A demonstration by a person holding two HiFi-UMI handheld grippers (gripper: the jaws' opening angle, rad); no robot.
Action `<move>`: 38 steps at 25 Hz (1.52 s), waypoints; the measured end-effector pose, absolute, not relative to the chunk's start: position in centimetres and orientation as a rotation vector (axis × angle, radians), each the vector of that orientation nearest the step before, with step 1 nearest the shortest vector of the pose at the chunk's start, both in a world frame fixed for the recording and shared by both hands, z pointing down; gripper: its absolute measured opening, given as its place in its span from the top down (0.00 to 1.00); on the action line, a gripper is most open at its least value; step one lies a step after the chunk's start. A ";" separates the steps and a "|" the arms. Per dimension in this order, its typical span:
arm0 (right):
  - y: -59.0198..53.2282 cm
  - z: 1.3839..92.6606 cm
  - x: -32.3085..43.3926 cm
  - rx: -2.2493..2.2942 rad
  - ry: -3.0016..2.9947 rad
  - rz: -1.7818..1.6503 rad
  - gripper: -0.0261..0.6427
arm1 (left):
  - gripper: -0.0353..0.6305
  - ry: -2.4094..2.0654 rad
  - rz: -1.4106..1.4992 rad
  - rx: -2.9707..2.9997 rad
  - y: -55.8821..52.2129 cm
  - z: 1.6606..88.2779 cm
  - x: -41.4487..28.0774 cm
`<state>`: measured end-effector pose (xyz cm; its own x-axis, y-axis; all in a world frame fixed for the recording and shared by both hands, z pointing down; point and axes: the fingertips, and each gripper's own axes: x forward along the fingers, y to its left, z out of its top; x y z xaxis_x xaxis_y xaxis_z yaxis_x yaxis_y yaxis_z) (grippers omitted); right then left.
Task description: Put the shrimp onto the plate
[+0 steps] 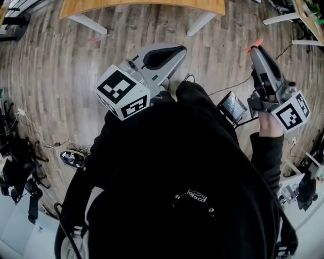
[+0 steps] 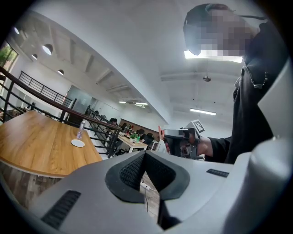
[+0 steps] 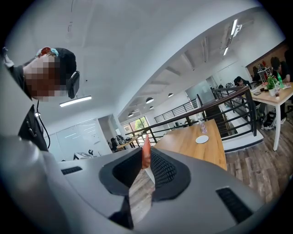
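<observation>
An orange shrimp [image 3: 145, 156] stands upright between the pads of my right gripper [image 3: 146, 153], which is shut on it. In the head view the shrimp [image 1: 255, 43] pokes out past that gripper's tips [image 1: 256, 49] at the upper right. A small white plate [image 3: 201, 139] lies on a long wooden table [image 3: 187, 148] further off; the same plate [image 2: 78, 143] shows in the left gripper view. My left gripper [image 2: 144, 153] holds nothing and its jaws meet at the tips; it is held in the air over the floor [image 1: 179, 49]. The plate is hidden in the head view.
A clear bottle [image 2: 81, 130] stands just behind the plate. A dark railing [image 2: 50, 103] runs behind the table [image 1: 142, 6], which has white legs [image 1: 87, 24]. Cables [image 1: 45, 144] and gear lie on the wood floor. Desks with seated people [image 3: 274, 80] are further off.
</observation>
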<state>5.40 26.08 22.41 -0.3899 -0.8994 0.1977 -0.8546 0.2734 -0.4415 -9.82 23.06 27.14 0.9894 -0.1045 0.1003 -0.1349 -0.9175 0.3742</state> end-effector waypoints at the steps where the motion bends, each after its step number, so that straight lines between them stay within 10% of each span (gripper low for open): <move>1: 25.8 22.4 5.5 -1.677 2.434 -0.737 0.86 | 0.94 -0.182 0.119 2.741 23.1 27.4 -9.9; 38: 8.7 24.7 18.1 -1.380 2.451 -0.769 0.86 | 0.94 -0.496 0.367 2.770 7.1 25.7 0.3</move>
<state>18.15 8.68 24.69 -0.5325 -0.8445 0.0579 -0.7263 0.4207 -0.5436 0.33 7.09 25.72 0.9077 -0.2948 0.2988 -0.3720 -0.8946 0.2475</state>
